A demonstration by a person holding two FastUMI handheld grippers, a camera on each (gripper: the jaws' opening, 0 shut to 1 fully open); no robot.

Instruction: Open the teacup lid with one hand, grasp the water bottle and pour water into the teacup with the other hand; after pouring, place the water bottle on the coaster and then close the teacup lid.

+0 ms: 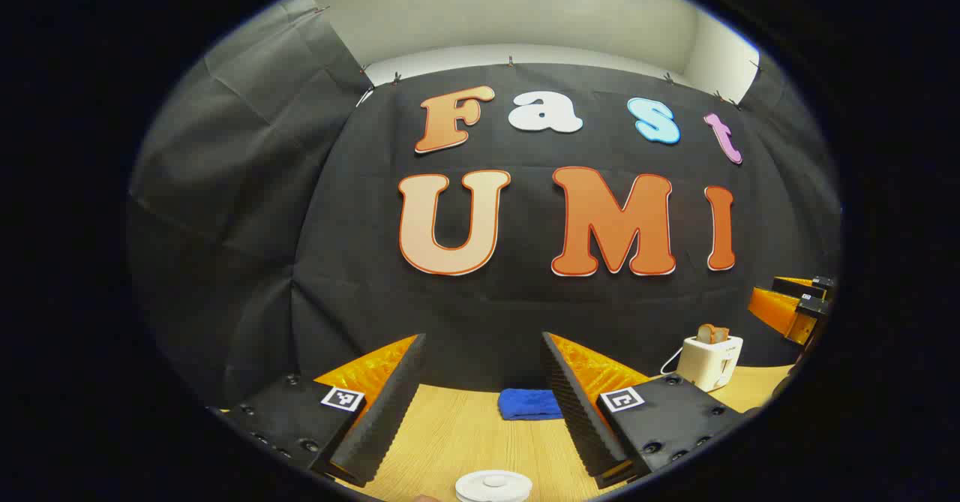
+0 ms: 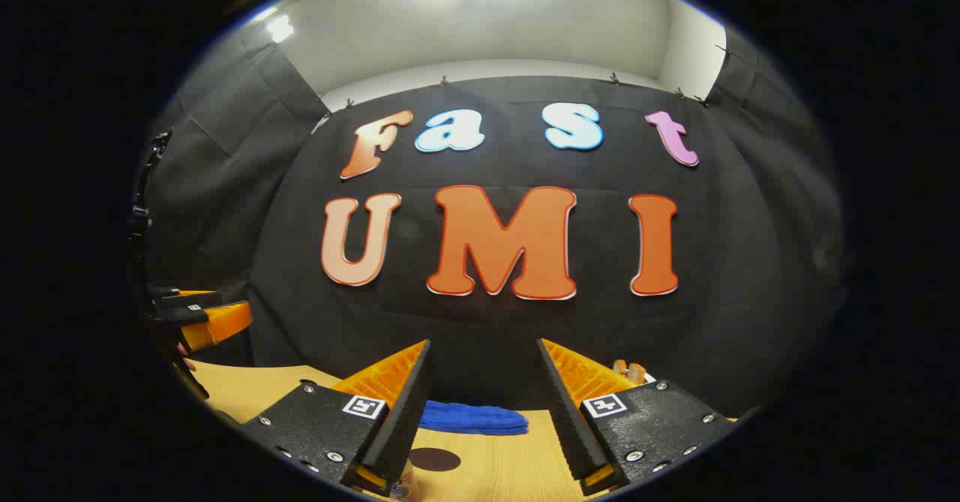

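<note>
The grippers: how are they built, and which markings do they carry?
Each gripper, left and right, has two wedge-shaped fingers with ribbed inner faces and latticed outer sides. Each finger sits on a black textured plate with screws. Each plate carries a small square black-and-white tag.

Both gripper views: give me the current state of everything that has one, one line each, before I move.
left gripper: open, holding nothing, above the table.
right gripper: open, holding nothing.
teacup lid: lying flat below the left gripper, untouched.
coaster: bare on the table, nothing on it.
blue cloth: lying folded at the back of the table.
toaster: upright, bread standing in its slot.
</note>
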